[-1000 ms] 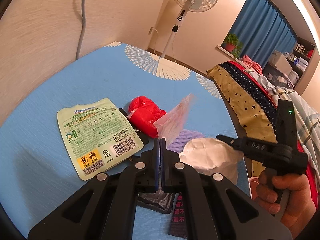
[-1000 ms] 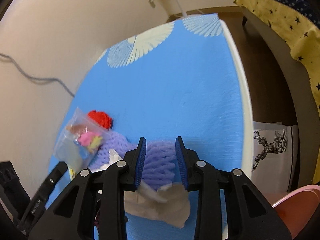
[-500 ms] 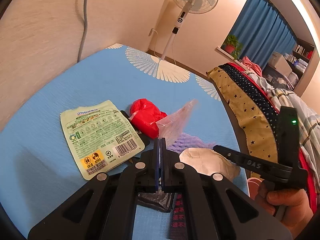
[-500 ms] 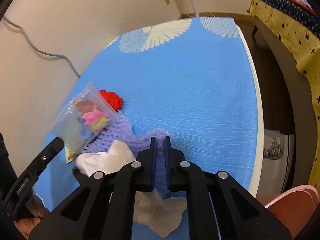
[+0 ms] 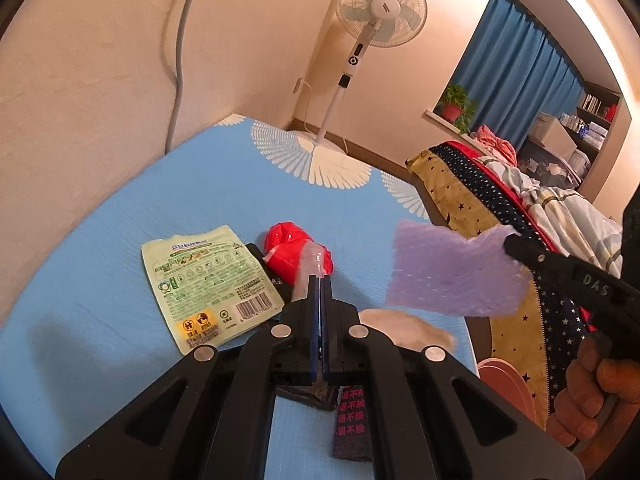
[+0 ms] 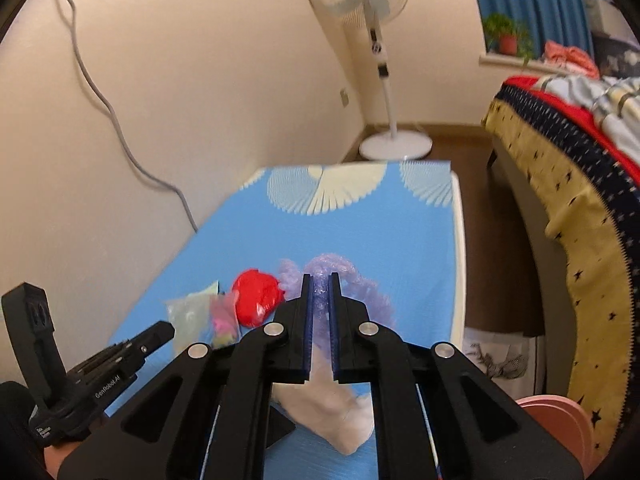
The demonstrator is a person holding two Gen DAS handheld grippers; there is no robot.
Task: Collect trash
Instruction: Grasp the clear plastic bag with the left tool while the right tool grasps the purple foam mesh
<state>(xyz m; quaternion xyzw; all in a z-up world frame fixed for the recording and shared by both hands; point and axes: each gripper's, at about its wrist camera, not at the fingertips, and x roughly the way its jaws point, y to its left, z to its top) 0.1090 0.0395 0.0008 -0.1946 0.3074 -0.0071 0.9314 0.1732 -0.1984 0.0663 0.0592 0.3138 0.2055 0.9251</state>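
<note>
My right gripper is shut on a purple foam net and holds it above the blue table; the net also shows in the left wrist view, hanging in the air. My left gripper is shut on a clear plastic bag, seen with pink and yellow bits in the right wrist view. On the table lie a red crumpled wrapper, a green snack packet and a white crumpled tissue.
A dark wrapper with red print lies by the table's near edge. A pink bin rim and a white paper bag stand right of the table. A bed lies right; a fan stands behind.
My right gripper closed on the purple foam net and lifted it off the table to the right. My left gripper stayed shut on the clear bag and rose slightly.
</note>
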